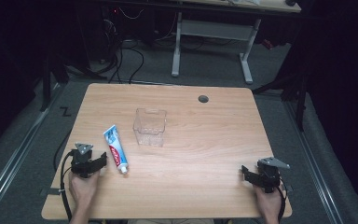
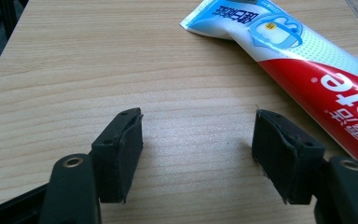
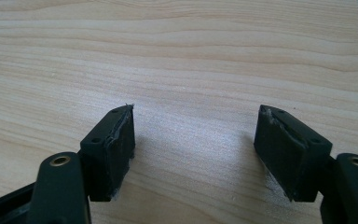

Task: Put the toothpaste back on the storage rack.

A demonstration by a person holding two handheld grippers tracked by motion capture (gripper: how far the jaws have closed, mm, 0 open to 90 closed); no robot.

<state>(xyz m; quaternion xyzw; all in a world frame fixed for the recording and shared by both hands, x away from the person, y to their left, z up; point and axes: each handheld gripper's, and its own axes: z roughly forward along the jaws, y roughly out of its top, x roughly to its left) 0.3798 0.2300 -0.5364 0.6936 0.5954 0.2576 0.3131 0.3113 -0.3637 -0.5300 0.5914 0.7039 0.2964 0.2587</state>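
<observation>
Both claws rest low at the near edge of the tabletop, each one with its jaws apart.

We hold the left claw (image 1: 103,161) near the front left corner of the wooden tabletop (image 1: 205,140), and its jaws stand apart with only bare wood between them. Just beside it, on its right, lies the toothpaste tube (image 1: 115,149), flat on the wood, with the cap toward us and the crimped end away; in the left gripper view the tube (image 2: 307,70) passes close to the right jaw, but we cannot tell if it touches. A clear plastic box (image 1: 149,126) stands a little beyond the tube, near the middle. Our right claw (image 1: 245,171) sits well apart at the front right, jaws apart on nothing.
</observation>
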